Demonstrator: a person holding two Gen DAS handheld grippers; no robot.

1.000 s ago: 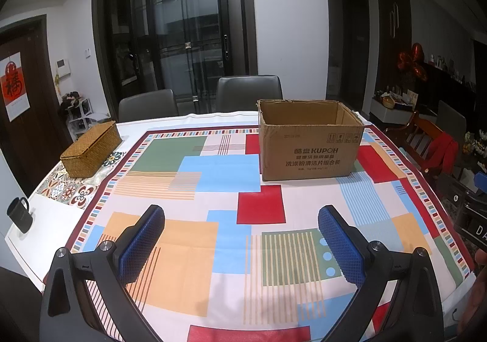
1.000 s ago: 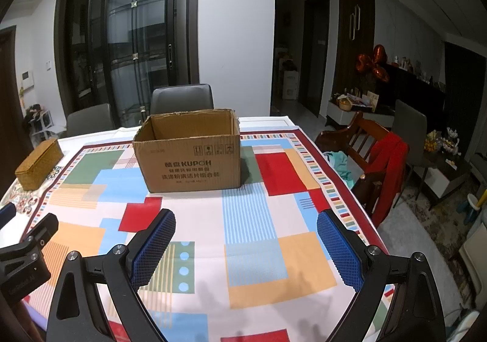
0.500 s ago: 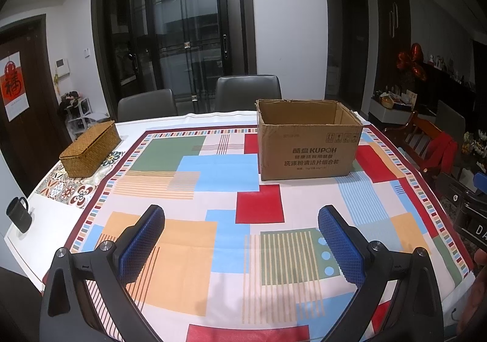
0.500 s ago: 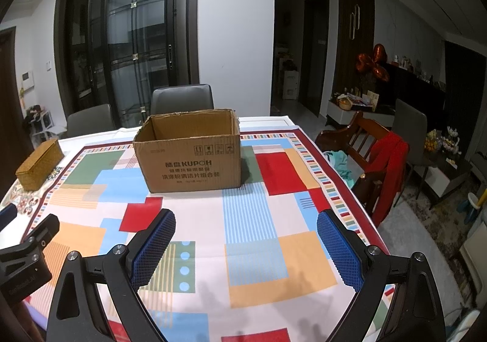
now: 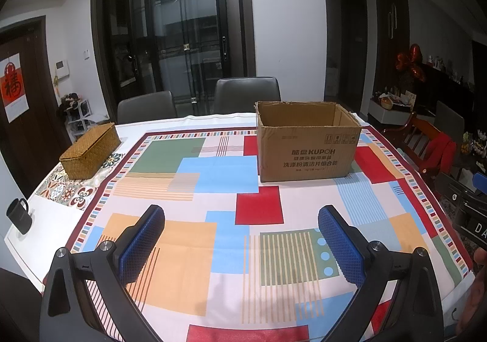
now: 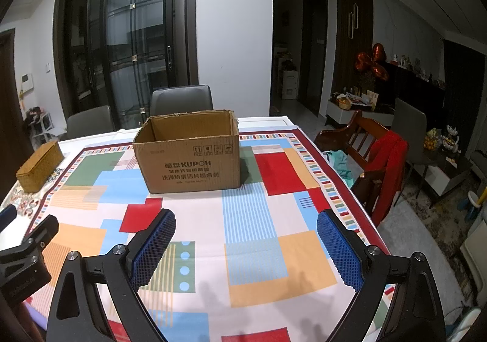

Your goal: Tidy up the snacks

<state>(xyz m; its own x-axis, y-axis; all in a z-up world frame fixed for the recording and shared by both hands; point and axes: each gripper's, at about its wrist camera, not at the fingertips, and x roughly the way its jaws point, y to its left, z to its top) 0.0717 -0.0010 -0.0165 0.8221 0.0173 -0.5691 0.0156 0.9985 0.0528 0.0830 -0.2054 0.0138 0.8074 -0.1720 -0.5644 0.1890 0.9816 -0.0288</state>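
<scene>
One open brown cardboard box (image 5: 307, 147) printed with dark lettering stands on the far half of the table, upright, its top flaps gone or folded and its inside hidden from both cameras; no snacks can be made out in either view. One woven straw-coloured lidded basket (image 5: 89, 150) sits near the table's far left edge, well apart from the box. One patchwork tablecloth of red, blue, orange and green rectangles (image 5: 231, 232) covers most of the tabletop. Two grey padded dining chairs (image 5: 246, 93) stand behind the table, in front of the dark glass doors.

Two grippers are held low over the near edge of the cloth. The left gripper (image 5: 242, 238) has its blue-padded fingers (image 5: 143, 246) spread wide with nothing between them; the right gripper (image 6: 246, 244) is likewise spread wide and holds nothing.

Only the left wrist view shows one black mug (image 5: 19, 216) on the bare white strip at the table's left edge, and a red paper hanging on the door. Only the right wrist view shows the wooden chair draped with a red garment (image 6: 389, 165) beside the table's right edge, with the box (image 6: 190, 153) to its left.
</scene>
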